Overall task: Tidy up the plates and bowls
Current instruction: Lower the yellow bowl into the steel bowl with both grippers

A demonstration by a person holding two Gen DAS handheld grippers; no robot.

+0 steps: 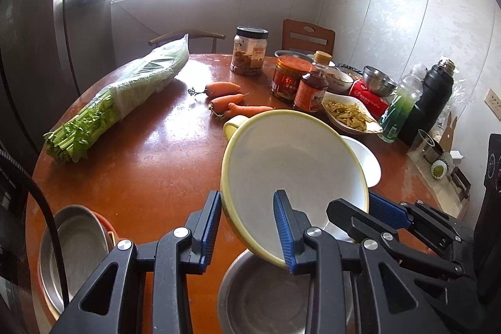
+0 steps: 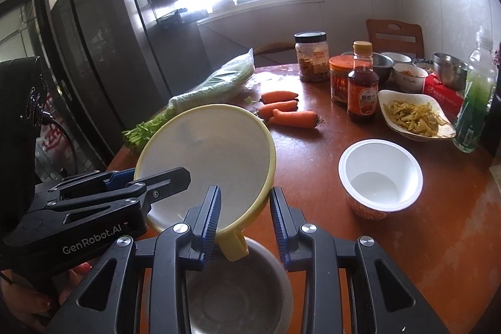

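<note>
The window is so bright that nothing outside can be made out. The steel bowl (image 2: 238,287) under the grippers is partly hidden by black gripper arms, and the steel pan (image 1: 75,252) at the table's near edge is cut off by a dark cable.

The yellow bowl (image 1: 291,177) is big and round — pale yellow on the rim, white inside, with nothing in it. It has a small yellow handle (image 2: 233,246) on one side. It is tipped up in the air over the brown table (image 1: 150,165), just above the steel bowl.

The left gripper (image 1: 249,227) is clamped on the bowl's rim, one blue pad inside and one outside. The right gripper (image 2: 245,221) pinches the rim on the other side, right by the handle.

A white cup (image 2: 380,174) stands on the table near the bowl — not touching it.
</note>
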